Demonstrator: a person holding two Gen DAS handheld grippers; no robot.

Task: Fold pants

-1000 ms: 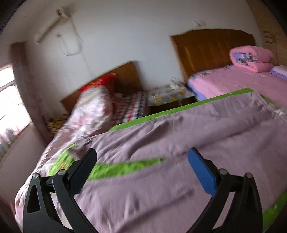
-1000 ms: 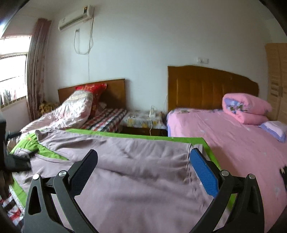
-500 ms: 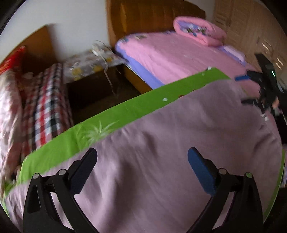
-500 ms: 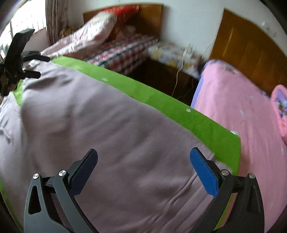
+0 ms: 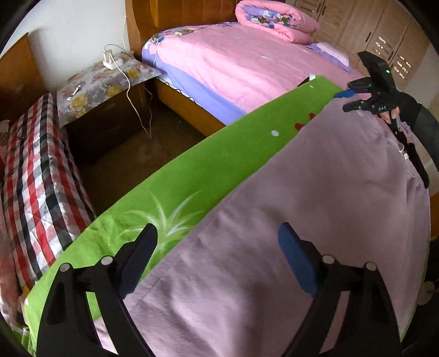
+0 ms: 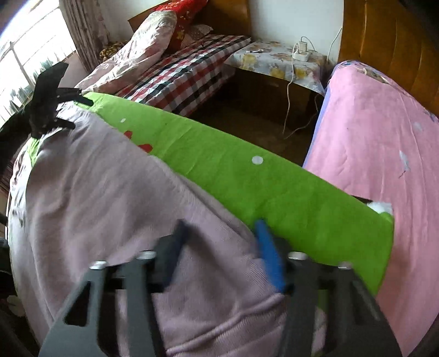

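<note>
Mauve pants (image 5: 315,208) lie spread over a green cloth (image 5: 219,159) on the work surface; they also fill the right wrist view (image 6: 109,197). My left gripper (image 5: 216,250) is open, low over the pants' far edge near one end. My right gripper (image 6: 219,241) is partly closed and blurred, its fingers straddling the pants' far edge at the other end; I cannot tell if it grips cloth. Each gripper shows in the other's view: the right one in the left wrist view (image 5: 356,100), the left one in the right wrist view (image 6: 65,109).
A pink bed (image 5: 247,63) with a rolled quilt (image 5: 277,19) stands beyond the green cloth. A nightstand (image 5: 104,82) with a charger and cable sits between it and a plaid-covered bed (image 5: 35,175). Wooden wardrobes (image 5: 384,35) are at the right.
Both grippers have dropped and tilted down toward the pants' far edge. The right gripper's fingers have narrowed from wide open. The left gripper stays open.
</note>
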